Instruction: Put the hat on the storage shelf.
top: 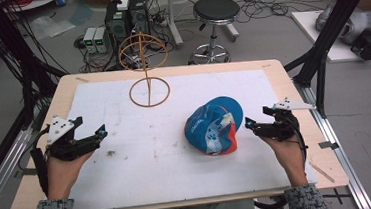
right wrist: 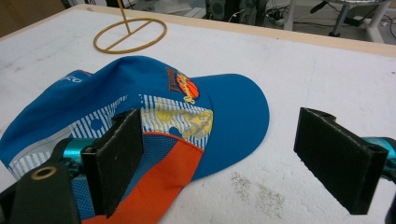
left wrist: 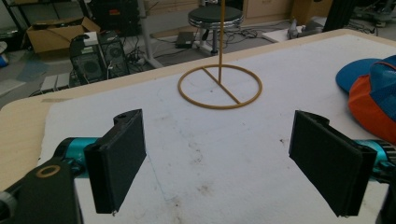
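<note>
- Cap (top: 214,126): blue with orange panels and a printed front, lying on the white sheet (top: 129,179) right of centre, toward the near half of the surface (top: 67,88).
- In the right gripper view the cap's brim (right wrist: 233,116) lies flat on the sheet, with the orange mesh part at the near side and an orange logo on the front panel.
- Right tool (top: 255,125): held in the person's right hand (top: 288,151) just right of the cap; jaws spread wide with nothing between them. Whether the left jaw touches the cap cannot be told.
- Left tool (top: 98,136): held in the left hand (top: 63,167) at the near left of the sheet, well apart from the cap; jaws released, wide gap, gripping nothing.
- Wire stand (top: 146,67): tan, with a flat ring base on the far centre of the sheet, an upright rod, and a round wire cage on top. It stands apart from the cap, to its far left.
- In the left gripper view the ring base (left wrist: 219,87) lies ahead of the open jaws, and the cap shows at the right edge.
- Sheet carries scattered dark specks and smudges.
- Beyond the far edge: a black stool (top: 215,12), computer towers (top: 126,19) and loose cables on the floor.
</note>
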Action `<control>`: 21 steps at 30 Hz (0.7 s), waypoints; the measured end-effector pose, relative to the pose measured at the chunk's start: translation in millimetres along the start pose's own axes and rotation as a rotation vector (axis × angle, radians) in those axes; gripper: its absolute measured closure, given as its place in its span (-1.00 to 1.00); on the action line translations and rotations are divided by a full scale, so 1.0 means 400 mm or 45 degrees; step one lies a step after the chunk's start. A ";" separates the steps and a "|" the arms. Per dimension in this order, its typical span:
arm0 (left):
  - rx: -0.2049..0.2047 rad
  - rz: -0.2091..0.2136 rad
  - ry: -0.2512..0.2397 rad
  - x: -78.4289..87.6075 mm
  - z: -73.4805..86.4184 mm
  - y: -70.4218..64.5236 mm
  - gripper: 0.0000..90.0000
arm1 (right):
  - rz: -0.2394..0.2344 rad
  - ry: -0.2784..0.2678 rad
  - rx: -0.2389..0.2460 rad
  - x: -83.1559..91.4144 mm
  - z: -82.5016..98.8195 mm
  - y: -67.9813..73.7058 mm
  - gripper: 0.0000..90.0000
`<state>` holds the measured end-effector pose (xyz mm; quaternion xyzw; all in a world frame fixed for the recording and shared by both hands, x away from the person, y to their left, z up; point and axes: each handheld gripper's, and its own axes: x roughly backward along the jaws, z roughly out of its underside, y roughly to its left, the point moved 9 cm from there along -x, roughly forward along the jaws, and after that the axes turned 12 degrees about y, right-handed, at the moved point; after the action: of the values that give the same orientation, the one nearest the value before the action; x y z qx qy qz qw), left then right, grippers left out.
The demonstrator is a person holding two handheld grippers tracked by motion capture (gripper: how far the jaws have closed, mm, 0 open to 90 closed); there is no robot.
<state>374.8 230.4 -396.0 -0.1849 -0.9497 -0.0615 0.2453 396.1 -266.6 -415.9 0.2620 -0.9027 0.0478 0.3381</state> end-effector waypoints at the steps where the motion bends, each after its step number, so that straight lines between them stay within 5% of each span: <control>1: -0.001 -0.001 0.004 0.000 0.000 0.001 -0.58 | 0.001 0.002 0.001 0.000 0.001 0.001 -0.66; 21: 0.000 0.011 -0.006 0.002 -0.008 0.004 -0.57 | 0.010 -0.013 -0.019 0.008 0.006 0.003 -0.66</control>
<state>376.3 231.5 -392.6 -0.1893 -0.9494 -0.0600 0.2434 391.9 -267.8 -415.6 0.2559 -0.9057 0.0410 0.3353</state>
